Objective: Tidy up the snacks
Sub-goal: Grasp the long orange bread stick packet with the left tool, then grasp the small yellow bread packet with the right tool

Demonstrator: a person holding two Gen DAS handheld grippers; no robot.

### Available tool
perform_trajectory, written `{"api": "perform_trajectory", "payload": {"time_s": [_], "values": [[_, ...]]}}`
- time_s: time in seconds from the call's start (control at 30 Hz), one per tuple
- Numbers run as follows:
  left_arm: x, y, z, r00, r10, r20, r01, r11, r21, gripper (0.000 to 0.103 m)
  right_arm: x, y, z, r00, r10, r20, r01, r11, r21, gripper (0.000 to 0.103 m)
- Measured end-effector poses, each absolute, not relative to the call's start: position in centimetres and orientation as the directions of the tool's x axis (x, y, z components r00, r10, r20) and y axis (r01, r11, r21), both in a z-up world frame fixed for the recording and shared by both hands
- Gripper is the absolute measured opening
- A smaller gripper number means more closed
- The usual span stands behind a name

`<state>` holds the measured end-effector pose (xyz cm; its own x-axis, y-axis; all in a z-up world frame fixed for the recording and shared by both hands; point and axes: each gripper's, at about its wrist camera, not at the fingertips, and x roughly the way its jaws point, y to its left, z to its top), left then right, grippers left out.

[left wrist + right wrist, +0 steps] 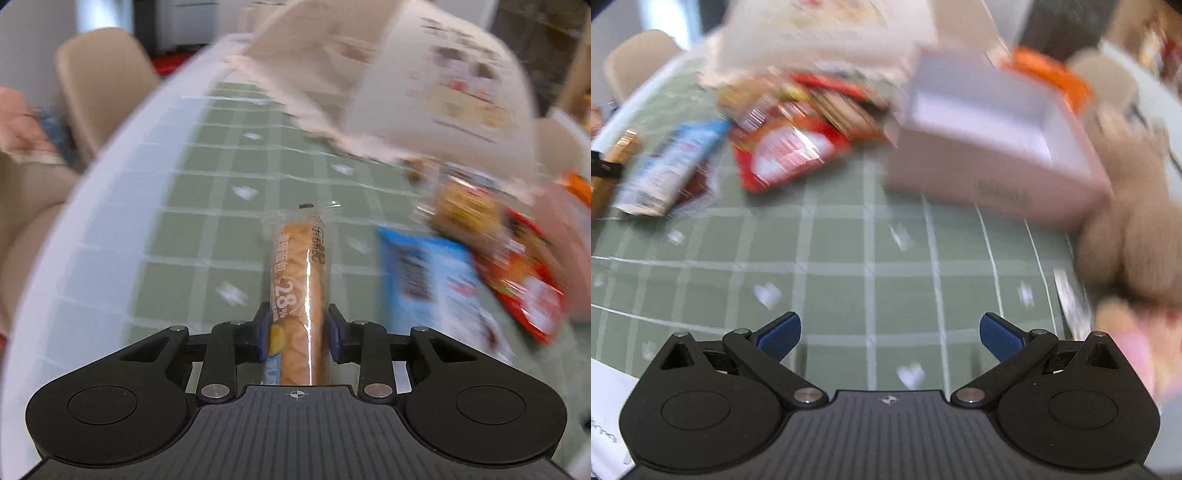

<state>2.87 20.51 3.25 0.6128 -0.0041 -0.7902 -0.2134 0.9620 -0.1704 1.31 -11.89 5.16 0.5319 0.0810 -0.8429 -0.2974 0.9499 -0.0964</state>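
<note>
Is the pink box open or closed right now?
Open. The right wrist view looks into the pink box from above: no lid covers it, and its pale inner walls and floor show; contents cannot be told.

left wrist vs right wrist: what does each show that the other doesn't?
Left wrist only: the left gripper shut on a wrapped bread stick, seen close up, and a beige chair beyond the table edge.
Right wrist only: the right gripper open and holding nothing, an open pink box, a plush toy.
Both: the green grid tablecloth, the blue packet, the red packet.
</note>
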Motion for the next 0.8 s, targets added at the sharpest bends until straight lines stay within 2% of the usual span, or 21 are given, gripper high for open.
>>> {"api": "perform_trajectory", "payload": {"time_s": [0.2,0.3,0.43,0.53,0.57,0.6,0.63,0.67,0.8], "values": [[-3.5,16.7,4.0,0.586,-0.164,-0.794,-0.154,0.939,-0.308,0.033,6.4,-5.7,8.7,0.582,0.253,-0.773,-0.44,0.897,-0.038,0.103],[-6.0,15.3,4.1,0.57,-0.229,-0.789,-0.15,0.915,-0.374,0.033,10.4,-1.6,9.1,0.595,0.288,-0.75,-0.501,0.863,-0.066,0.103],[-8.1,14.3,4.7,0.541,-0.293,-0.789,-0.127,0.898,-0.421,0.033,16.4,5.0,6.5,0.634,0.219,-0.742,-0.534,0.817,-0.216,0.103],[-8.8,14.1,5.2,0.534,-0.313,-0.785,-0.104,0.897,-0.429,0.033,19.2,7.2,4.5,0.599,0.189,-0.778,-0.52,0.83,-0.199,0.102],[-9.0,14.1,5.3,0.534,-0.314,-0.785,-0.103,0.897,-0.429,0.033,19.8,7.4,4.1,0.564,0.2,-0.801,-0.532,0.83,-0.168,0.09],[-9.0,14.0,5.3,0.534,-0.315,-0.785,-0.101,0.898,-0.429,0.033,20.0,7.7,3.9,0.524,0.22,-0.823,-0.554,0.822,-0.133,0.068],[-9.1,14.0,5.4,0.534,-0.316,-0.784,-0.102,0.897,-0.431,0.033,19.5,7.7,4.1,0.507,0.232,-0.83,-0.567,0.815,-0.118,0.064],[-9.1,13.9,5.3,0.533,-0.319,-0.784,-0.103,0.895,-0.434,0.033,18.7,7.4,4.6,0.501,0.249,-0.829,-0.575,0.811,-0.104,0.054],[-8.4,13.1,4.8,0.516,-0.338,-0.787,-0.082,0.895,-0.438,0.033,14.4,3.7,7.3,0.441,0.344,-0.829,-0.611,0.792,0.003,0.051]]}}
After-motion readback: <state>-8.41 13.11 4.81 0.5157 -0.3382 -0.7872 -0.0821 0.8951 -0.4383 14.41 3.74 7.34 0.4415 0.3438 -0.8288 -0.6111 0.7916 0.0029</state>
